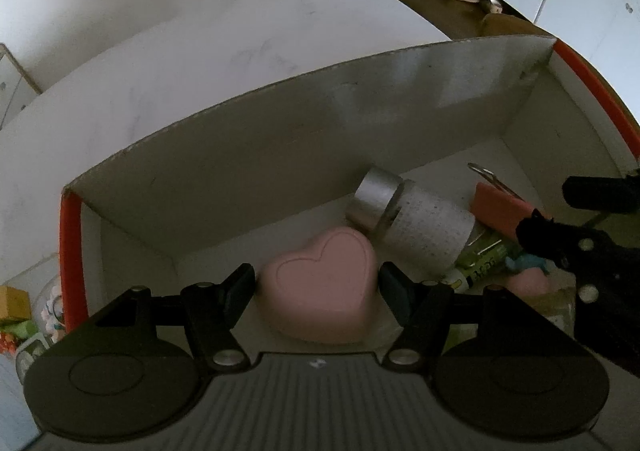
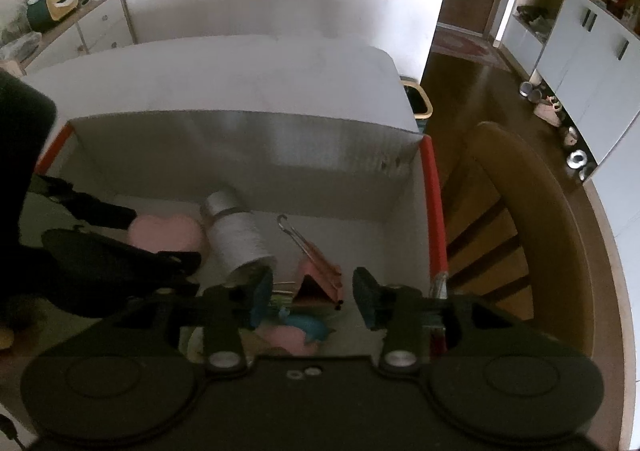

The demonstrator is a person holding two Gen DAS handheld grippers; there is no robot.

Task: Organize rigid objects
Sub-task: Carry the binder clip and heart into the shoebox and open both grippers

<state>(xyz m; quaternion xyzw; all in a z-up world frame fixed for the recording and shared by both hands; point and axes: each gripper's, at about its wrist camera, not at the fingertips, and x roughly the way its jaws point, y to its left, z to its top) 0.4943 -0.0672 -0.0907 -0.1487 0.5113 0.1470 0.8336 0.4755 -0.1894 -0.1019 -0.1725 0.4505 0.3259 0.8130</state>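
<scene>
Our left gripper (image 1: 317,283) straddles the pink heart box (image 1: 320,287) on the cardboard box (image 1: 280,123) floor, fingers apart, not visibly pinching. The white bottle (image 1: 416,223) lies at two o'clock. Our right gripper (image 2: 313,291) gapes empty above the pink clip (image 2: 320,275).

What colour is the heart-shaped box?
Pink heart-shaped box; it shows best in the left wrist view.

Matt pink heart (image 1: 322,287); corrugated cardboard box (image 1: 280,139); brushed-metal bottle cap (image 1: 378,195) (dull sheen).
</scene>
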